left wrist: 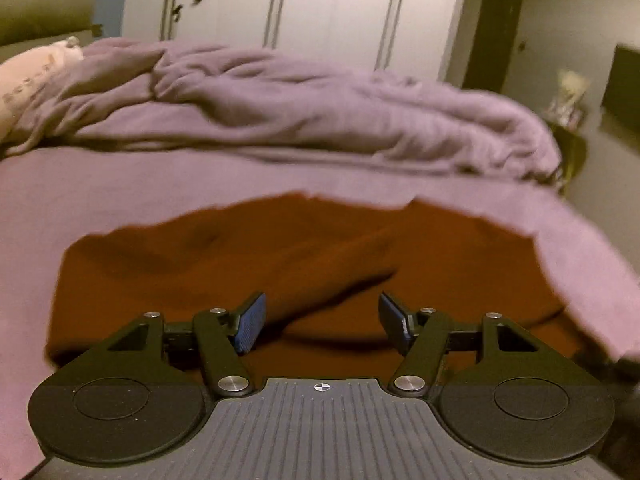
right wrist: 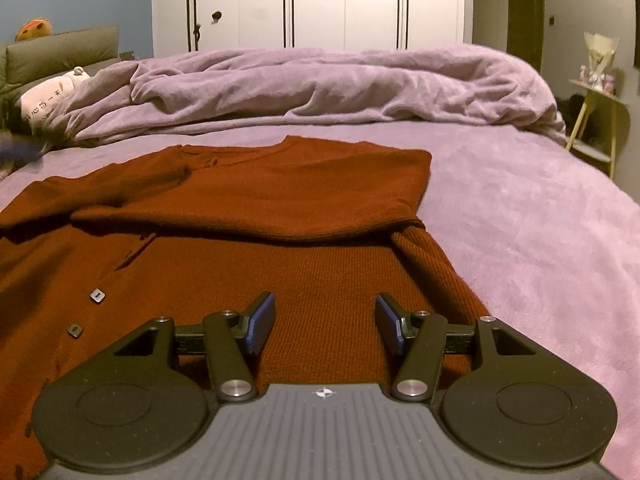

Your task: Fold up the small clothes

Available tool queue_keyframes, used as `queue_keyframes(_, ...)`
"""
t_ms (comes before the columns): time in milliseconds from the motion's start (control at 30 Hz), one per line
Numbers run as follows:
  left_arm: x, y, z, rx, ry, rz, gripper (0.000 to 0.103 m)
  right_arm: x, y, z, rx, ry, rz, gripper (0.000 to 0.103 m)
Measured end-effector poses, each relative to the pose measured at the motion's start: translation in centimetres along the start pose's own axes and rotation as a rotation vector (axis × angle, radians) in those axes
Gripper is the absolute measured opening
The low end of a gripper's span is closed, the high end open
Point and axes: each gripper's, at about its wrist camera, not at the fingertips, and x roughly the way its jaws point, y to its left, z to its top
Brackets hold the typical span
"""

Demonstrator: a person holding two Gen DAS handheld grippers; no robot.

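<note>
Rust knit cardigan is lying part-folded on purple bed. Left gripper & right gripper are hovering, fingers wide, holding nothing. Likely next: pinching hem, folding upward.

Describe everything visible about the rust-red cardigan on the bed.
The rust-red cardigan is a fine-ribbed knit lying flat on the purple bedsheet. Its upper part is folded across the body, with a sleeve trailing at the right fold. Two small square metallic buttons show at the left. Both open grippers hover over it; neither visibly grips it.

Rumpled lilac blanket before white wardrobe.
</note>
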Motion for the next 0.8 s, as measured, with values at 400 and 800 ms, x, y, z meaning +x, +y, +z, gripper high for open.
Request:
queue_keyframes(400, -1.2, 7.0, -4.4, -0.168, 0.090, 0.179, 0.073, 5.3, 4.5, 9.2, 0.114, 0.053, 0.348, 0.055)
queue_keyframes(800, -1.4, 6.5, -5.3, -0.109, 0.075, 0.167, 0.077, 14.8, 9.5, 12.2, 0.178, 0.211, 0.420, 0.040)
